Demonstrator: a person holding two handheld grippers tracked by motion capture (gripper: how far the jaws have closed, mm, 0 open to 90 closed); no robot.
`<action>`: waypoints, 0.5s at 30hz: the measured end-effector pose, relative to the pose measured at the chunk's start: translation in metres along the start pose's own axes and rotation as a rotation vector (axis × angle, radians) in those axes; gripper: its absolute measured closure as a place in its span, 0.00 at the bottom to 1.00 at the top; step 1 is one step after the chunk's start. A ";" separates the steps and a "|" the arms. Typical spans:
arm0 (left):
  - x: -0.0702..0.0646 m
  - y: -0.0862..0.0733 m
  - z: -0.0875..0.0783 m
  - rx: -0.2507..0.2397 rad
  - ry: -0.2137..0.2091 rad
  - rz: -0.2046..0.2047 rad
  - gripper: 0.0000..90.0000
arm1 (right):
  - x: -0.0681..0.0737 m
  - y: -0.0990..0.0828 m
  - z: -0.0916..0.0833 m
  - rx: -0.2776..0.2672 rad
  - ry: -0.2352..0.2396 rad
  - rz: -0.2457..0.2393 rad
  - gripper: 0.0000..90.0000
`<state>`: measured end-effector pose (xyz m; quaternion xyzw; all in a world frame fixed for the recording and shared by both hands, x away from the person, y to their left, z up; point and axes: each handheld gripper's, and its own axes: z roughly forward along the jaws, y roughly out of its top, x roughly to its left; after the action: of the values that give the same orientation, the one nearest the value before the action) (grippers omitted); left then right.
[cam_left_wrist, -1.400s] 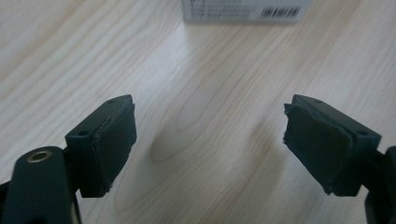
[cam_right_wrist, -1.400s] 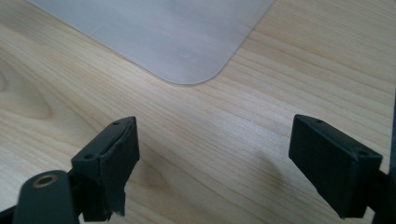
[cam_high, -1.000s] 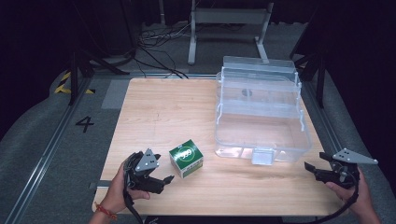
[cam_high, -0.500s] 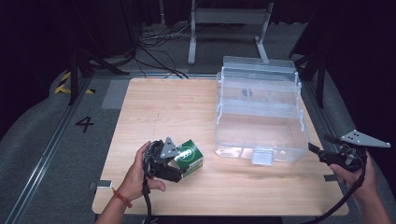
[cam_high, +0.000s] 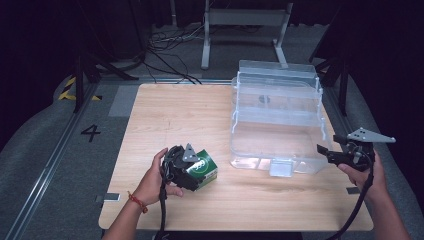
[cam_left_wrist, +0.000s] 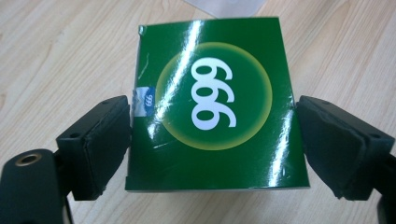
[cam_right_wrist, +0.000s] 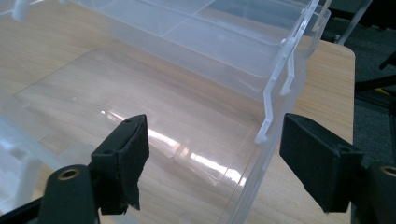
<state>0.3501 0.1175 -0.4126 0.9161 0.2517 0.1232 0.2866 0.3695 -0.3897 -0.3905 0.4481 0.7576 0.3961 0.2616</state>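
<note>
The glossy green cardboard box (cam_left_wrist: 210, 107) marked 999 sits lower centre on the wooden tabletop (cam_high: 175, 115), between the left gripper (cam_high: 192, 172) jaws, which flank it closely. At right, the right gripper (cam_high: 332, 155) jaws stand wide, empty, beside the clear plastic bin (cam_high: 275, 120).

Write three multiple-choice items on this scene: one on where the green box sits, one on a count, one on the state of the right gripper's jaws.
1. Where is the green box?
A. inside the clear bin
B. on the table, left of the clear bin
C. on the floor

2. How many digits are in the box's round emblem?
A. one
B. five
C. three

3. How do the right gripper's jaws stand?
A. open, holding nothing
B. shut on the box
C. shut on a cable

Answers:
1 B, the high view shows the box on the table beside the clear bin.
2 C, it reads 999.
3 A, the right gripper has its jaws apart around the bin's wall, pads clear of it.
</note>
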 end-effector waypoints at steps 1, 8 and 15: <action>0.001 0.000 0.002 0.004 -0.003 0.001 0.13 | 0.000 0.000 0.003 0.007 0.002 0.006 0.28; 0.007 -0.002 0.012 0.089 -0.065 -0.037 0.14 | -0.007 -0.005 0.020 0.066 -0.030 0.044 0.31; 0.010 -0.002 0.015 0.116 -0.096 -0.054 0.14 | -0.017 -0.011 0.029 0.102 -0.008 0.089 0.41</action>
<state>0.3635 0.1175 -0.4247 0.9289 0.2689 0.0567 0.2481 0.3936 -0.3971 -0.4149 0.4955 0.7550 0.3665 0.2238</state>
